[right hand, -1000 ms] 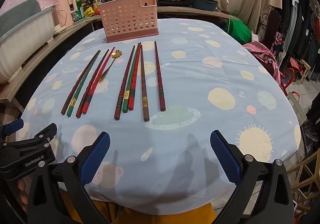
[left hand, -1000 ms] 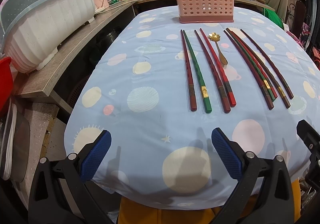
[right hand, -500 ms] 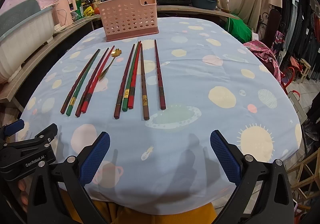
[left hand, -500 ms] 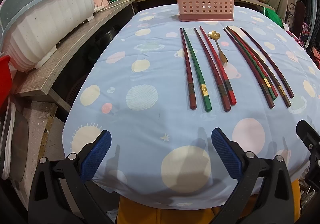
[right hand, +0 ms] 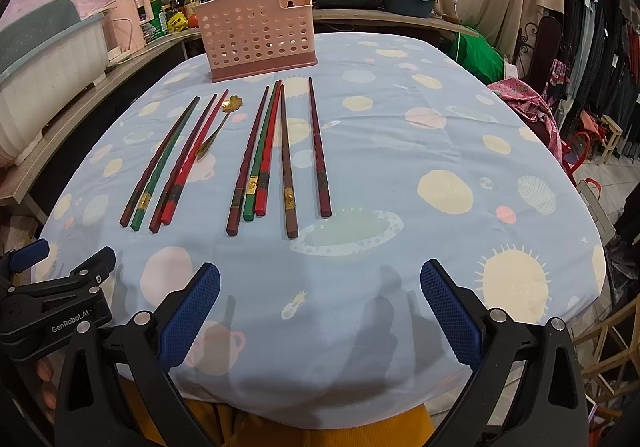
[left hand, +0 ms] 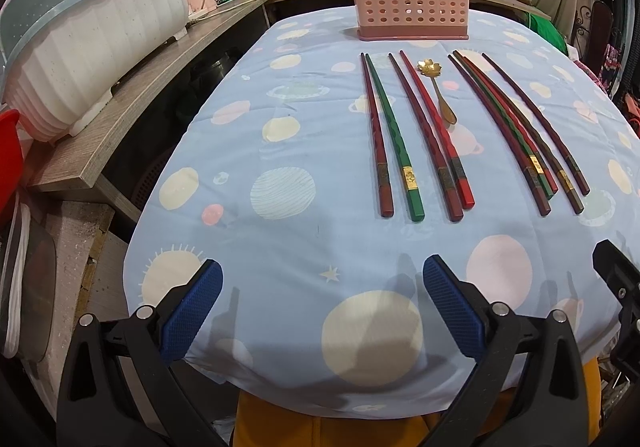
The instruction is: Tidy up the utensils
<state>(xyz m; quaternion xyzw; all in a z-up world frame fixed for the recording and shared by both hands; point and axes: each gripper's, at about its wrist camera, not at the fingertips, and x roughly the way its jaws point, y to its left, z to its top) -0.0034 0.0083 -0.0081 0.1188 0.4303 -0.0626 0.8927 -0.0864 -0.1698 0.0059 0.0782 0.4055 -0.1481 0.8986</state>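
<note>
The chopsticks [right hand: 256,163] lie side by side on the tablecloth [right hand: 400,151], thick ends near, tips pointing far toward the pink basket [right hand: 260,35] that stands at the table's far edge; the gold spoon [left hand: 438,91] rests among them, beside the left group's red stick. Over the last second almost nothing has changed: no utensil has shifted, and the left view has only crept slightly closer to the table, so the sorting has, I judge, not yet begun and every piece is still to be carried to the basket. The left gripper [left hand: 322,311] hangs over the near edge of the cloth with its jaws spread wide and nothing between them; the right gripper [right hand: 320,311] does the same, equally wide and empty, to the right of the other and well short of the nearest stick. Writing: the body of the left gripper, seen in the right view, reads "GenRobot.AI". The gold bands on the sticks and the packets on the counter [left hand: 132,95] at left carry markings too small to read.
</note>
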